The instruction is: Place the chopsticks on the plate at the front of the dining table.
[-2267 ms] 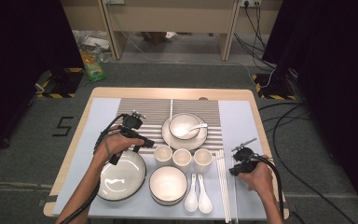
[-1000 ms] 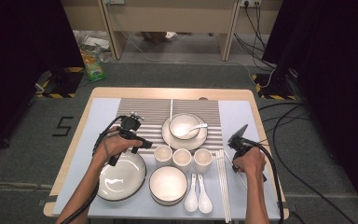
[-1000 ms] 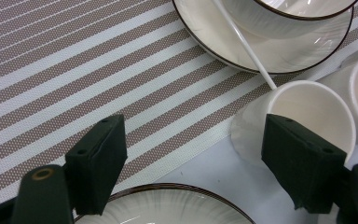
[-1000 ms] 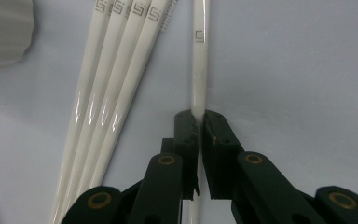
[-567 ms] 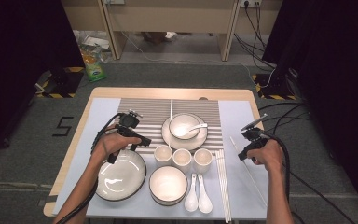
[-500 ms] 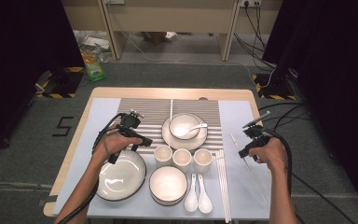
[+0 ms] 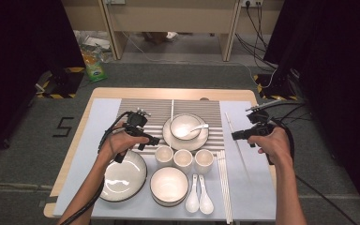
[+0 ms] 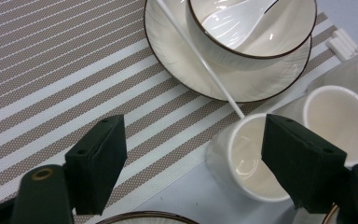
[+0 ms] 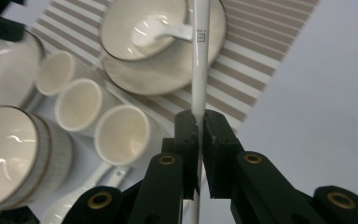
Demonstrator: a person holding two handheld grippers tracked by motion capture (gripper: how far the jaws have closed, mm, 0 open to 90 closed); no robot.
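My right gripper [image 7: 236, 136] [image 9: 198, 119] hangs above the right side of the table, shut on a white chopstick [image 7: 243, 161] [image 9: 200, 46]. The stick runs slantwise through the jaws and is lifted off the cloth. My left gripper [image 7: 147, 139] [image 8: 193, 128] stands open over the striped mat [image 7: 140, 108], jaws wide apart and nothing between them. Just beyond its right jaw is the leftmost of three white cups [image 7: 164, 154] [image 8: 247, 158]. A plate with a bowl and spoon [image 7: 185, 127] [image 8: 242, 28] sits mid-mat, and a second chopstick [image 8: 196, 51] rests across the plate's rim.
A large plate [image 7: 122, 176] lies under my left forearm, with a bowl [image 7: 168, 184] beside it. Two white spoons [image 7: 199, 199] and several chopsticks [image 7: 224, 183] lie at the front. The pale blue cloth [image 7: 258, 197] covers the table's right side.
My right gripper has risen from the front right of the table and moved farther away, carrying the chopstick. The left gripper has stayed where it was.
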